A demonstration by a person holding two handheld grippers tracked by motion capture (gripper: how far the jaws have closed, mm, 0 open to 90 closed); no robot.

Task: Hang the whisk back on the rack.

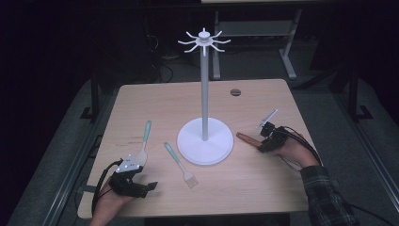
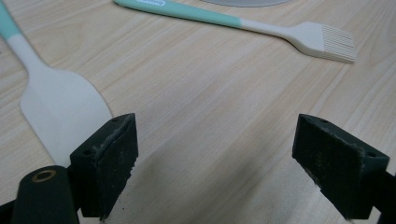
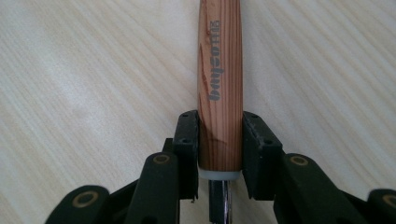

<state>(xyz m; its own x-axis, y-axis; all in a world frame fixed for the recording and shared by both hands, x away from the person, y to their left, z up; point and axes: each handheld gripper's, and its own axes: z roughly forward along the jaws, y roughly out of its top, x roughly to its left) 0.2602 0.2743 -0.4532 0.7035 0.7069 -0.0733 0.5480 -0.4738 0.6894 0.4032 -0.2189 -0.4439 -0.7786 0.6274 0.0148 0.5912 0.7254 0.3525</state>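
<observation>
While the brown wooden handle of a metal-shafted utensil (image 3: pixel 220 88) lay on the pale wooden table (image 1: pixel 263 183), it was clamped between the pads of the right gripper (image 3: pixel 219 154), extending straight ahead from the jaws. The left gripper (image 2: pixel 215 158) was held with jaws wide apart and nothing between them; a cream spatula with teal handle (image 2: pixel 60 107) lay beside one jaw.

Sitting in a dim room, lit from above: a light wooden table (image 1: pixel 263 188) with a small round grommet (image 1: pixel 235 92) near its far edge. Lying below, grey carpeted floor (image 1: pixel 367 141); standing behind in near darkness, the white legs of another desk (image 1: pixel 287 56), with cables (image 1: pixel 162 70) trailing.
</observation>
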